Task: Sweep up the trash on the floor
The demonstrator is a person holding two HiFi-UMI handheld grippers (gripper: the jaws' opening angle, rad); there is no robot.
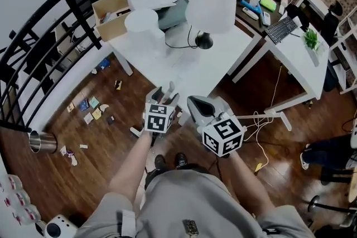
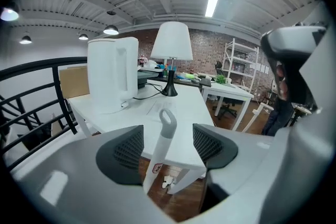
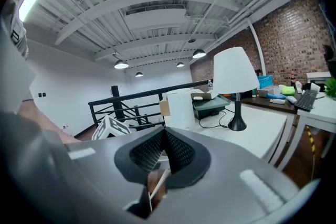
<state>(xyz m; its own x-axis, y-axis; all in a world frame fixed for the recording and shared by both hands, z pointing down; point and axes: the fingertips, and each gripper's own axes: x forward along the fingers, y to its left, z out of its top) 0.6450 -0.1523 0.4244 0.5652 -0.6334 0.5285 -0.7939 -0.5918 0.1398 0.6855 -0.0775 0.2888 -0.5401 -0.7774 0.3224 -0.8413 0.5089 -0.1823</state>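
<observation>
Two grippers show. The left gripper [image 2: 167, 145] is spread, with one white handle [image 2: 165, 131] standing unclamped between its pads. The right gripper [image 3: 164, 152] is clenched, pads together. About a dozen trash scraps [image 1: 88, 117] lie scattered on the floor [image 1: 67, 187] left of the table [image 1: 184, 67]. They are near one steel bin [image 1: 41, 142], whose contents are hidden.

loft office w/ white desks [image 1: 184, 72], keyboard [image 1: 283, 29], lamp [image 1: 211, 4], brick wall [image 3: 294, 42] & blk railing [image 1: 46, 42]
</observation>
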